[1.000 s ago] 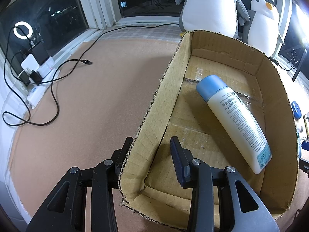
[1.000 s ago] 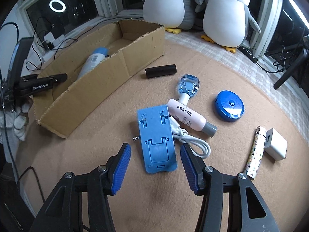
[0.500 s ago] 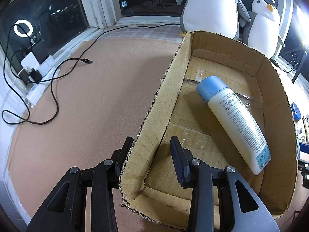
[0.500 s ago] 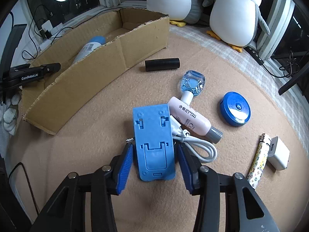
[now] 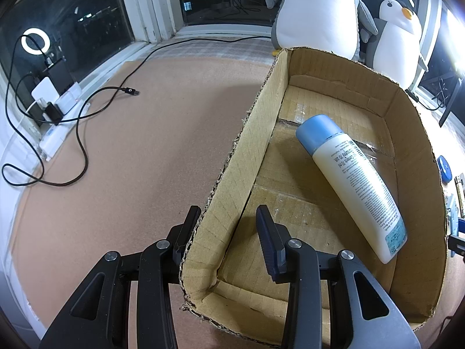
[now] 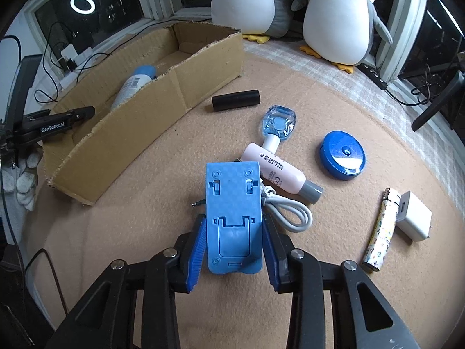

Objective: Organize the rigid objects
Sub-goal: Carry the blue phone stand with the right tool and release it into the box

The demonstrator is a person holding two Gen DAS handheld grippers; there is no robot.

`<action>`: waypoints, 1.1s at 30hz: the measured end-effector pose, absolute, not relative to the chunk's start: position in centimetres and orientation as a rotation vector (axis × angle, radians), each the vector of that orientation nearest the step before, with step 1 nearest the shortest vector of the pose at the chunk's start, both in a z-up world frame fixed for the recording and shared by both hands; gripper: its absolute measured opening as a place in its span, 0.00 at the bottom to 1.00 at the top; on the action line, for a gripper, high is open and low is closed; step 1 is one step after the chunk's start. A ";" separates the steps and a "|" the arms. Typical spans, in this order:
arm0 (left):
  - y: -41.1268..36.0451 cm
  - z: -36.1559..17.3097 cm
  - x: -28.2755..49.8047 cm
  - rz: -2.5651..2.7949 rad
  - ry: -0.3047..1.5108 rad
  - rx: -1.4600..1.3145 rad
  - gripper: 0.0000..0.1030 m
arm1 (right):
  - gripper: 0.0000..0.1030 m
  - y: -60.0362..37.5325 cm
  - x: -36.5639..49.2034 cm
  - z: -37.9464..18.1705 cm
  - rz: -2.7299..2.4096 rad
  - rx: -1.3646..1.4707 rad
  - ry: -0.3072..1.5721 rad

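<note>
Lifting the blue phone stand (image 6: pixel 232 218) cleanly calls for a firm squeeze on its two long edges and a straight rise, so that the white cable (image 6: pixel 287 212) looped just beside it and the pink bottle (image 6: pixel 279 171) touching its far corner are not dragged along toward the cardboard box (image 6: pixel 145 110). The right gripper (image 6: pixel 234 247) has just been closing, its jaws now narrowed against the stand's sides as it lies flat on the table (image 6: pixel 145 232). The left gripper (image 5: pixel 226 226) straddles the box's near wall (image 5: pixel 221 203), seemingly steadying it, with the spray bottle (image 5: pixel 354 186) lying inside.
</note>
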State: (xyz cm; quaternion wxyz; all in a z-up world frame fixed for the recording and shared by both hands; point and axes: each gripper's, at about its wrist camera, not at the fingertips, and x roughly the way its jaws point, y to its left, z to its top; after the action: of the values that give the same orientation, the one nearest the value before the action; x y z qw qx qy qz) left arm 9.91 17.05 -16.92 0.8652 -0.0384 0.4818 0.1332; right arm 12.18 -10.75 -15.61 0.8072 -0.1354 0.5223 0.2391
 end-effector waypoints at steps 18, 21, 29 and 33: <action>17.2 -17.1 10.0 0.273 1.004 -0.091 0.36 | 0.32 -4.8 12.1 -8.8 0.619 -0.197 0.994; 17.2 -17.1 10.0 0.272 1.003 -0.093 0.36 | 0.32 -2.8 11.9 -8.5 0.659 -0.183 0.985; 17.2 -17.1 10.0 0.272 1.002 -0.094 0.36 | 0.32 2.3 11.3 -9.3 0.731 -0.204 0.980; 17.2 -17.1 10.0 0.272 1.002 -0.094 0.36 | 0.32 3.7 11.2 -10.1 0.745 -0.208 0.993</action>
State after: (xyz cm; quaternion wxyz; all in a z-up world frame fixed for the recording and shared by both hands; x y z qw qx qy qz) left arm 9.99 17.17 -17.07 0.8671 -0.0450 0.4788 0.1298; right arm 11.22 3.69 -10.10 0.8084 -0.0973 0.4642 0.3486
